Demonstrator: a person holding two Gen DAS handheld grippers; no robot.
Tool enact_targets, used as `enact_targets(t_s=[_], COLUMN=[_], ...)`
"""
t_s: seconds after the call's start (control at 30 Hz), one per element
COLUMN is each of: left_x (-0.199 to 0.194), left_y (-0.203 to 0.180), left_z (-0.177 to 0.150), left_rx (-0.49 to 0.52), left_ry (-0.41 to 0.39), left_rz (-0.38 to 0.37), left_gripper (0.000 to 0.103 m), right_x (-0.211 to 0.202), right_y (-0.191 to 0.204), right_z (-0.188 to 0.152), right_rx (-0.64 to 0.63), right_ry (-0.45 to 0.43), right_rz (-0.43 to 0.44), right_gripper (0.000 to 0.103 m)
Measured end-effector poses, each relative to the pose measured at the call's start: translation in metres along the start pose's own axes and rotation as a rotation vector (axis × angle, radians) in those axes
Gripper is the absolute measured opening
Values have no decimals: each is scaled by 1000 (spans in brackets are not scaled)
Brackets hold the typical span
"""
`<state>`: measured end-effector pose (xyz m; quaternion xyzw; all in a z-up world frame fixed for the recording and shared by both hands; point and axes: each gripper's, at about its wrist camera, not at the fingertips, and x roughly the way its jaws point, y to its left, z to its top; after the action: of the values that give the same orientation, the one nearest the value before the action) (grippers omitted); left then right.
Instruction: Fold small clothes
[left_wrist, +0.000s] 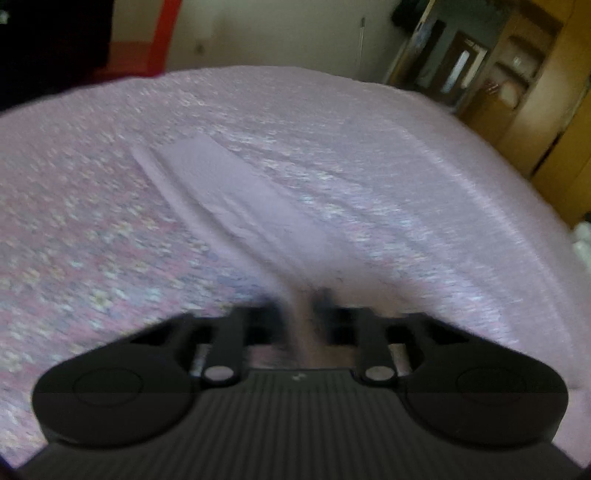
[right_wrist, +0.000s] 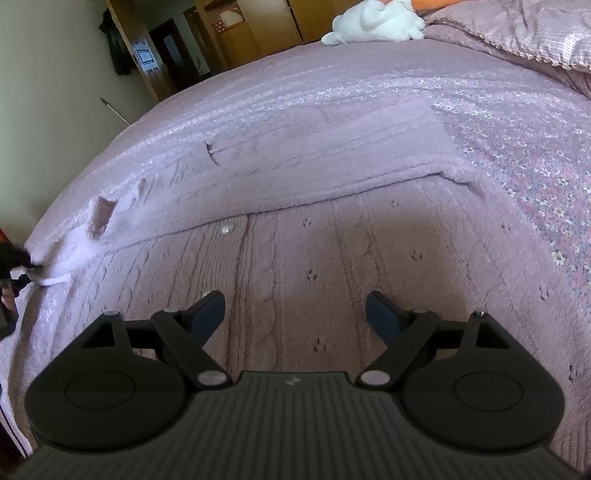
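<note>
Bedspread (right_wrist: 517, 177) lies open around the cardigan (right_wrist: 332, 258); white plush (right_wrist: 376, 20) far off.

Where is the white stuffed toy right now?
In the right wrist view, the white stuffed toy lies at the top edge, on the far side of the bed, just left of the quilted blanket.

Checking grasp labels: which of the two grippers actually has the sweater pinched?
The left gripper: its fingers are closed on a fold of the lilac knit sweater. The right gripper hangs open above the sweater, holding nothing.
</note>
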<state>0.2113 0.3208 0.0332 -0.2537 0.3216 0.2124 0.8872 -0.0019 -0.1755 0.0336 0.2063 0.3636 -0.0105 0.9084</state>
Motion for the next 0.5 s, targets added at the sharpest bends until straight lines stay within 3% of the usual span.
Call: enact_targets(t_s=[0.1, 0.23, 0.33, 0.5], left_x=[-11, -49, -84, -136], left_y=[18, 27, 16, -26], left_z=[1, 4, 5, -3], left_rx=[-64, -77, -21, 71], left_ry=[-12, -95, -182, -251], left_rz=[-88, -155, -146, -253], left_gripper=[9, 8, 8, 8], right_x=[-1, -3, -6, -16], right_y=[-5, -10, -13, -24], right_z=[1, 3, 4, 6], right_rx=[27, 36, 44, 71], right_ry=[1, 1, -6, -21], right_rz=[20, 43, 52, 66], right_gripper=[88, 88, 88, 88])
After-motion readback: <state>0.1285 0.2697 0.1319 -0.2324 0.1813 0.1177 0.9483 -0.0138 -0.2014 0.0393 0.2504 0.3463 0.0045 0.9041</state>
